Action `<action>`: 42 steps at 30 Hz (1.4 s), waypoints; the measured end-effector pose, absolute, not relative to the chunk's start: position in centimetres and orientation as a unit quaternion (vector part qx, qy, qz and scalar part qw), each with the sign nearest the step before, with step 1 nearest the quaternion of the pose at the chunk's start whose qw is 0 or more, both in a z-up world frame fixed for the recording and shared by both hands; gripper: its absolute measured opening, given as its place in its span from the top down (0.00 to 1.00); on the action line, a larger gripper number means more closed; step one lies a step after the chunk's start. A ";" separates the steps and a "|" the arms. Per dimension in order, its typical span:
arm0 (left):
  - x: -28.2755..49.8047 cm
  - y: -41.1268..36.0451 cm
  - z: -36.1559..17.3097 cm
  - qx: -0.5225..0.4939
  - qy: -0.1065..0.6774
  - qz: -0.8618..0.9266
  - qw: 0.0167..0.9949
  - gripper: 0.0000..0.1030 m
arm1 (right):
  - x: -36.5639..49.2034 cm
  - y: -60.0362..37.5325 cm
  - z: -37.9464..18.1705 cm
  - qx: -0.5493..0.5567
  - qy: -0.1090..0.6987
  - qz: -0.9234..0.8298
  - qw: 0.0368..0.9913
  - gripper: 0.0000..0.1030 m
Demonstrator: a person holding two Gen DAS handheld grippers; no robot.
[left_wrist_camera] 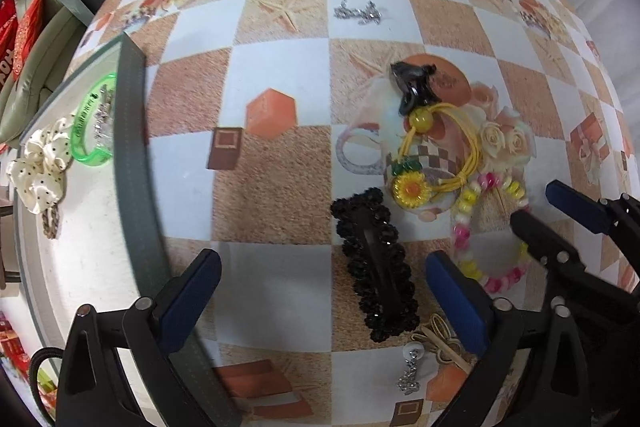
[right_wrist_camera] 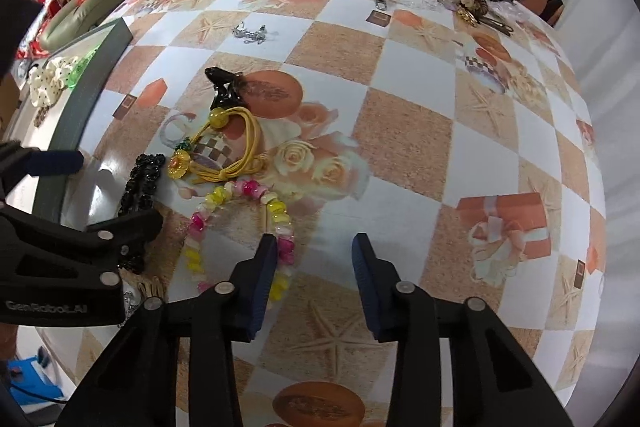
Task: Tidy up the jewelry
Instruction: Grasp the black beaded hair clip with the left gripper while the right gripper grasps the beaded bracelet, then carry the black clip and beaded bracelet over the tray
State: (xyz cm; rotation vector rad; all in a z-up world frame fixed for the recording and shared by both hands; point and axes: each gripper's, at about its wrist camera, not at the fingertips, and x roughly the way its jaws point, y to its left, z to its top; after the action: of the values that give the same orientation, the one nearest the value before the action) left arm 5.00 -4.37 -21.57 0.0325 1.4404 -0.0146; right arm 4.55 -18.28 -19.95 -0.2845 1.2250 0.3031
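Tongs, right [right_wrist_camera: 314,247]: half open, nothing gripped; I read its left pad as just touching the outer side of the bead bracelet [right_wrist_camera: 240,223], the other pad on bare worktop [right_wrist_camera: 400,131]. No bead sits between the pads.

Tongs, left [left_wrist_camera: 320,267]: wide open, empty, pointing down over the black clip [left_wrist_camera: 376,267], which lies between its pads without contact.

Items, loose on worktop: bead bracelet, pink, yellow and white, nearest my right tongs; yellow cord tie with sunflower charm [left_wrist_camera: 436,151], its loop touching the bracelet's far end; small black clip [left_wrist_camera: 412,85] by the cord's bead; silver chain [left_wrist_camera: 358,13] well apart, farther off; more pieces heaped at the far edge.

Tray [left_wrist_camera: 132,155]: on the left, holding a green bangle [left_wrist_camera: 94,121] and cream scrunchie [left_wrist_camera: 38,163].

Risks, my judgement:
- Right tongs closing where it stands would catch air or nudge the bracelet sideways.
- Lifting the bracelet may drag the yellow cord along.
- Both tongs work close together; a finger of one could knock the other or sweep the black clip off line.
- Beads look glossy; a shallow pinch may slip.
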 end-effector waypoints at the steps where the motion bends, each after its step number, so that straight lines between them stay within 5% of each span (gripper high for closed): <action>1: 5.1 -4.5 -21.8 0.016 0.663 -0.008 0.748 0.08 | 4.6 -18.3 -19.9 -0.135 0.571 0.142 0.798 0.61; 6: 5.0 -5.0 -21.7 0.011 0.662 -0.017 0.749 0.19 | 4.9 -18.3 -20.0 -0.133 0.571 0.138 0.799 0.70; 8: 5.0 -5.6 -21.4 0.017 0.659 -0.027 0.752 0.34 | 5.1 -18.6 -19.9 -0.129 0.573 0.138 0.798 0.91; 11: 5.0 -6.2 -20.9 0.021 0.656 -0.036 0.754 0.62 | 5.7 -19.0 -19.9 -0.112 0.585 0.141 0.791 0.91; 25: 4.0 -6.3 -15.9 -0.022 0.639 -0.036 0.768 0.62 | 6.9 -23.0 -16.6 0.036 0.623 0.138 0.769 0.91; 42: -0.5 0.7 -9.5 -0.049 0.604 -0.010 0.796 0.62 | 5.2 -21.1 -10.6 0.074 0.612 0.155 0.772 0.91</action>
State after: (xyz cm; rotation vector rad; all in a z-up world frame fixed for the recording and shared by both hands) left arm -0.47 0.71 -9.45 -0.1048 1.2968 -0.0215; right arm 5.17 -21.09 -10.64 0.1604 1.3265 0.3355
